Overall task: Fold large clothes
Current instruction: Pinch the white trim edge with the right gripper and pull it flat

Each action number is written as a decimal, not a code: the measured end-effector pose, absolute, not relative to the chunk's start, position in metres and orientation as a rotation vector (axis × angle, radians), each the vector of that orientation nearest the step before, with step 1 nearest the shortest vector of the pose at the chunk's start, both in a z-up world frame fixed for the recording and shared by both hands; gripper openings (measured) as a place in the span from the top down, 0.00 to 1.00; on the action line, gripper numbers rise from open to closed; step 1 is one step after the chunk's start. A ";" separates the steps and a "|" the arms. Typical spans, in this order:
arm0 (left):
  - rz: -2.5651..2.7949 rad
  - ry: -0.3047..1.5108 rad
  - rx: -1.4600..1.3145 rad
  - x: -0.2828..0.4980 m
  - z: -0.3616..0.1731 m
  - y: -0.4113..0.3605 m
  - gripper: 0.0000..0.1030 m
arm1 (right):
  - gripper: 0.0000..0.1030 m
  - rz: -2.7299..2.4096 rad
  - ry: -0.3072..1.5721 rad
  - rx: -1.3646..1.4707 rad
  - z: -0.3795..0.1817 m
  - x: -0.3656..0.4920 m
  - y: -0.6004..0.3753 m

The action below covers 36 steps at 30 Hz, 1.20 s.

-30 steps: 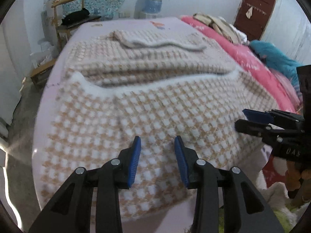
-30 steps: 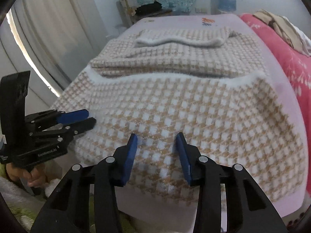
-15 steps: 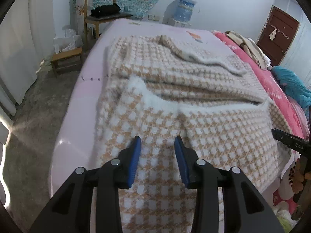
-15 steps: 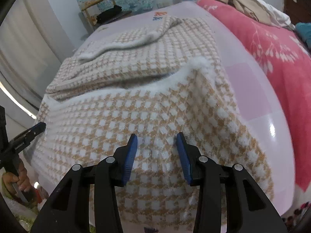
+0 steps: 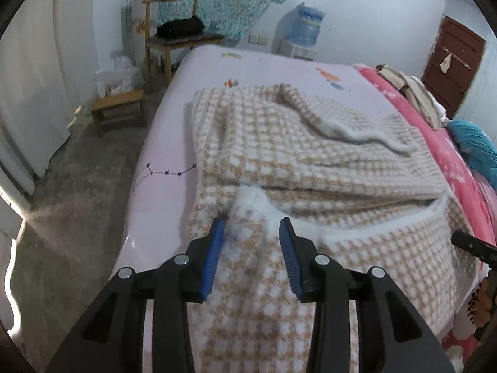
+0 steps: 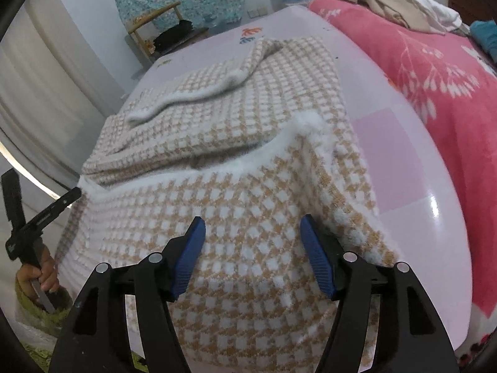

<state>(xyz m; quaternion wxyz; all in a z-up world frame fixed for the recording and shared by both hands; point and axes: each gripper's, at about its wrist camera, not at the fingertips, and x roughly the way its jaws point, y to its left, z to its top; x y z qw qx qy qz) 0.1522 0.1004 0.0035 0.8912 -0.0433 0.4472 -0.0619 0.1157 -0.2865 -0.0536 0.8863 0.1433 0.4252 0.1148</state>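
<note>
A large beige-and-white check knit garment [image 5: 310,161] with a fuzzy white lining lies on the pale pink bed [image 5: 167,143], its near part doubled over and a sleeve [image 5: 341,124] resting on top. My left gripper [image 5: 251,236] hovers over the garment's near left corner. The white fuzzy corner [image 5: 251,205] lies between its partly open jaws, and the pads do not press it. My right gripper [image 6: 251,233] is above the garment [image 6: 242,118] near its right edge; its jaws are opening, with cloth below them and nothing gripped. The left gripper's tip [image 6: 71,194] shows at that view's left.
A wooden chair [image 5: 174,37] with a black bag and a low stool [image 5: 119,108] stand left of the bed. A water bottle [image 5: 306,25] and a brown door [image 5: 453,62] are at the back. A pink blanket [image 6: 435,71] with piled clothes [image 6: 388,3] lies right.
My left gripper has slid left along the garment to its near left corner. My right gripper has moved toward the right edge and its jaws have widened.
</note>
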 end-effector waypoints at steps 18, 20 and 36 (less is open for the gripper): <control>-0.224 1.043 -0.168 0.160 -0.013 0.111 0.64 | 0.39 0.249 0.889 0.264 -0.061 0.122 -0.280; -0.246 1.040 -0.164 0.159 -0.011 0.108 0.64 | 0.39 0.248 0.887 0.264 -0.061 0.122 -0.280; -0.123 1.023 0.068 0.151 -0.015 0.079 0.64 | 0.39 0.249 0.771 0.307 -0.029 0.109 -0.307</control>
